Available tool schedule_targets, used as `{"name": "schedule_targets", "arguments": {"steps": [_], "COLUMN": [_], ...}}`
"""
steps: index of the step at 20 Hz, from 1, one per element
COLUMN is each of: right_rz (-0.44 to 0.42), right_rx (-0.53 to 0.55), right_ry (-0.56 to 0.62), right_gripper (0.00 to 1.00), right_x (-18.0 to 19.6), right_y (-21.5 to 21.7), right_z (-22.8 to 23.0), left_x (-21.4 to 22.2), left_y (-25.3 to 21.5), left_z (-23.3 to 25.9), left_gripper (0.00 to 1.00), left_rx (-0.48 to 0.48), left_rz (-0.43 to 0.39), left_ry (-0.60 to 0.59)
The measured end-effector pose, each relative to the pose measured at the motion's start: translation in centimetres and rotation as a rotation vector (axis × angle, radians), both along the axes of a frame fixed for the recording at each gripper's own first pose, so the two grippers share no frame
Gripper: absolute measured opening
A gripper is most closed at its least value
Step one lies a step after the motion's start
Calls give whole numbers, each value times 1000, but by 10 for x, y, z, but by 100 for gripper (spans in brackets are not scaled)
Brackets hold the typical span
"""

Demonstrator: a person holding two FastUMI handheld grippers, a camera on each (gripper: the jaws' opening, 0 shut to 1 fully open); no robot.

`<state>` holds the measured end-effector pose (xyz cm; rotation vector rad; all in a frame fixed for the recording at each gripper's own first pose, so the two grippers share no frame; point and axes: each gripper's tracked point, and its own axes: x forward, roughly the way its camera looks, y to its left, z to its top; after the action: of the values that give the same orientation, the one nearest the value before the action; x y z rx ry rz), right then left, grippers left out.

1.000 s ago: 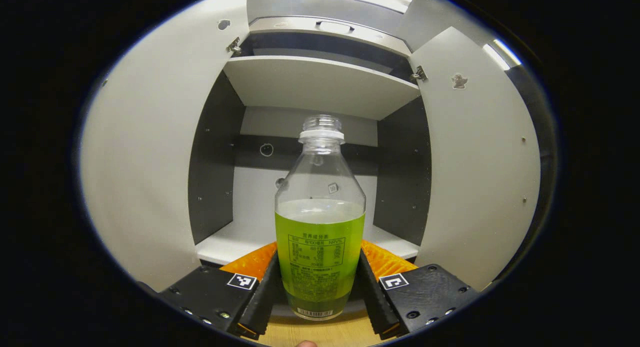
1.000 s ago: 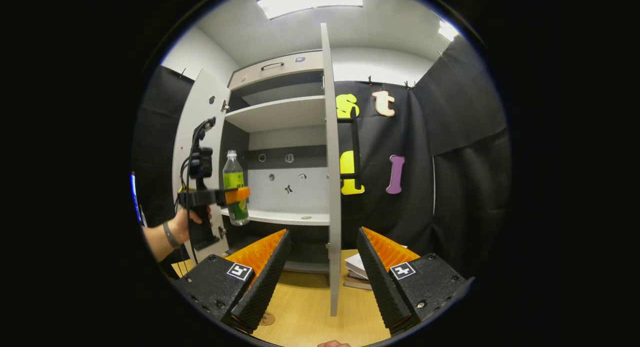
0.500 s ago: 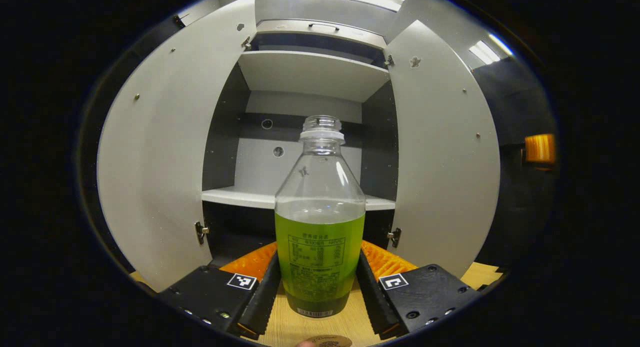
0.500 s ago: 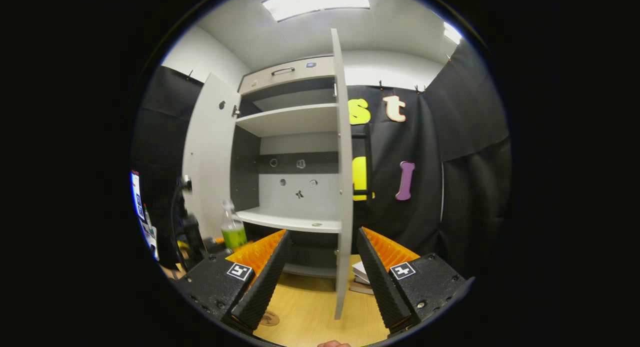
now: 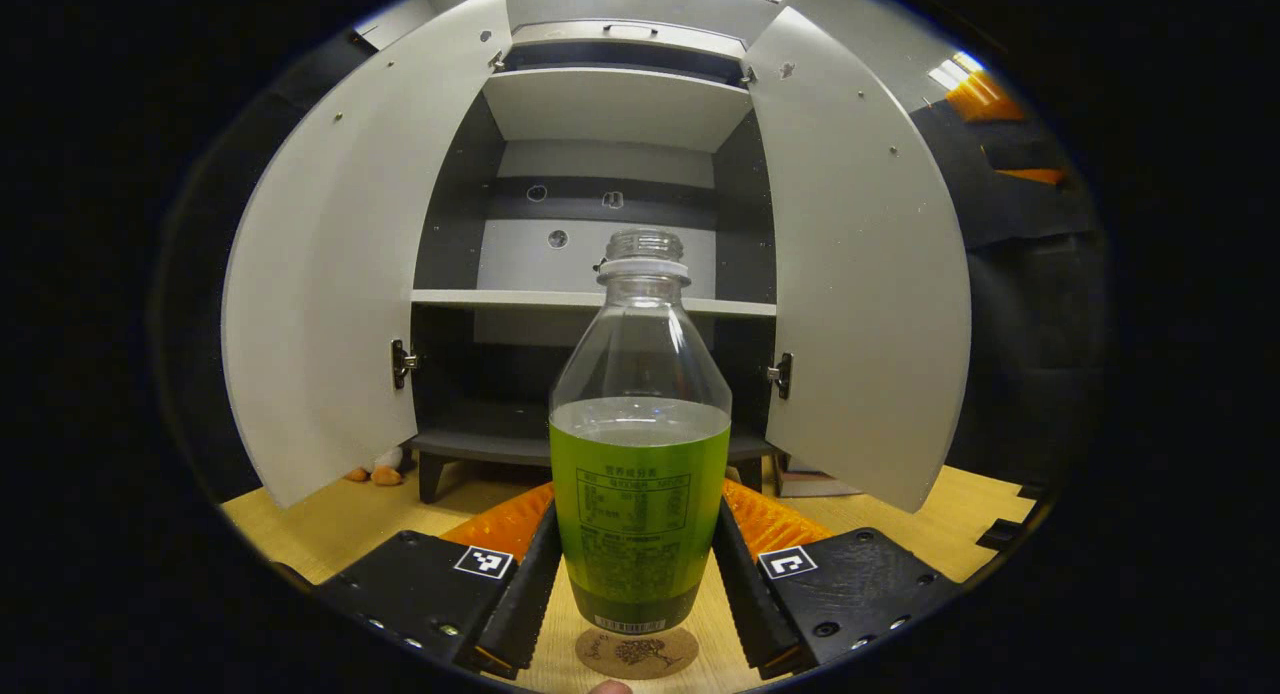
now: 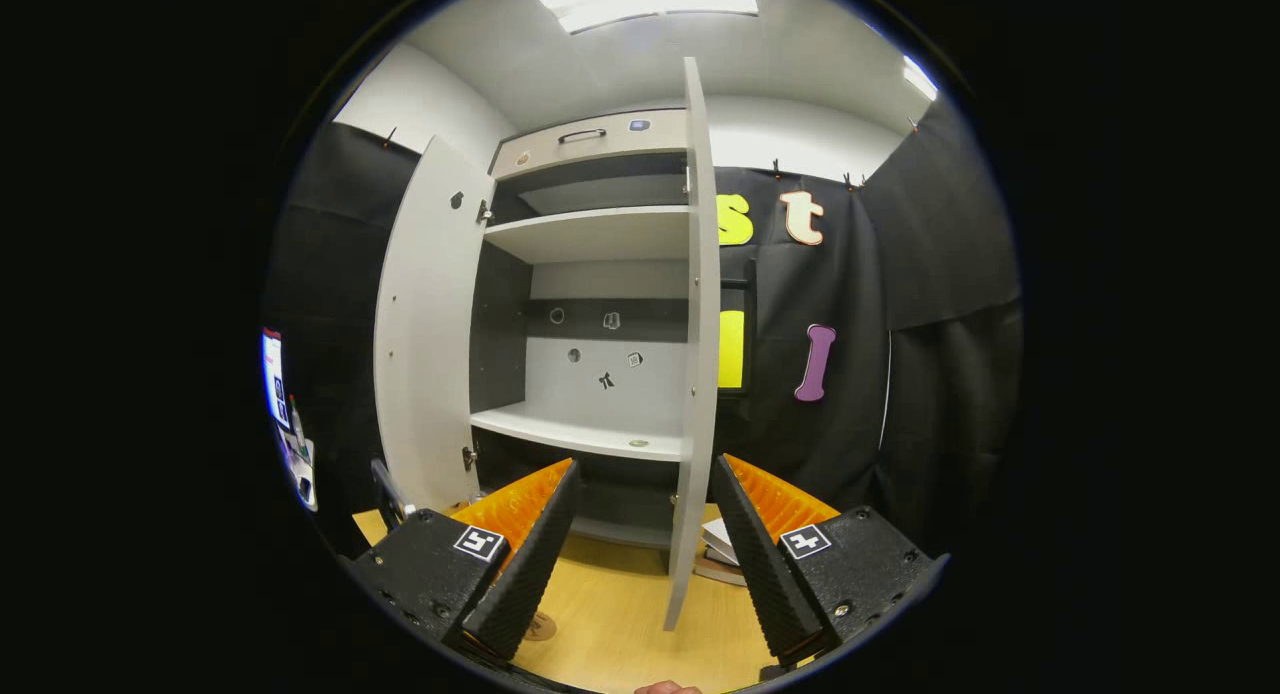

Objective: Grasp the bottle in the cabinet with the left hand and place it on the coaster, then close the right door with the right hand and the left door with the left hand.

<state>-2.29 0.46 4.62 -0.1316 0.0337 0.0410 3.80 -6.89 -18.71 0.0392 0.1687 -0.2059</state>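
In the left gripper view a clear bottle (image 5: 640, 444) half full of green drink stands upright between the fingers of my left gripper (image 5: 640, 564), which is shut on it. Its base hangs just over a round brown coaster (image 5: 637, 652) on the wooden table; whether they touch I cannot tell. Behind it the cabinet (image 5: 610, 224) stands with left door (image 5: 330, 274) and right door (image 5: 860, 274) swung open. In the right gripper view my right gripper (image 6: 640, 534) is open, with the edge of the right door (image 6: 692, 354) straight ahead between its fingers. The coaster (image 6: 540, 628) peeks out by the left finger.
A small stack of books (image 6: 722, 549) lies on the table (image 6: 610, 624) beside the right door's foot. A small toy (image 5: 375, 469) sits on the table under the left door. The cabinet's middle shelf (image 6: 580, 434) is bare except for a small round mark.
My left gripper has carried the bottle out of the cabinet and down to just over the coaster. The right gripper has risen slightly and stayed open.
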Motion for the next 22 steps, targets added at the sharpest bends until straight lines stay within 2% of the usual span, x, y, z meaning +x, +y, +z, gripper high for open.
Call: {"name": "schedule_targets", "arguments": {"steps": [1,2,3,5,7,11,16,19,21,22], "right_rz": [4,3,0,-5,-12,-19,-23,-25,-22,-21], "right_rx": [-9,-15,-18,-12,-1,4,-1,-1,1,1], "right_ry": [2,1,-3,-4,-1,-5,0,18,20,18], "right_gripper": [82,82,82,82,82,83,82,82,82,83], "right_x": [-1,-2,-4,-5,-4,-2,-2,1,1,1], "right_y": [2,2,3,3,3,3,3,2,4,4], "right_z": [1,2,4,4,3,6,3,-4,-4,-4], "left_x": [-2,-4,-6,-8,-11,-13,-17,-17,-16,-16], "left_y": [0,2,5,9,8,15,21,23,20,18], "left_z": [-7,-13,-18,-34,-46,-63,-87,-86,-86,-86], "left_gripper": [74,78,74,74,74,74,74,74,77,83], "left_rx": [1,4,11,41,36,20,-4,-1,3,1], "left_rz": [5,20,39,56,51,97,117,124,111,108], "left_ry": [1,2,-2,26,47,70,117,95,98,100]}}
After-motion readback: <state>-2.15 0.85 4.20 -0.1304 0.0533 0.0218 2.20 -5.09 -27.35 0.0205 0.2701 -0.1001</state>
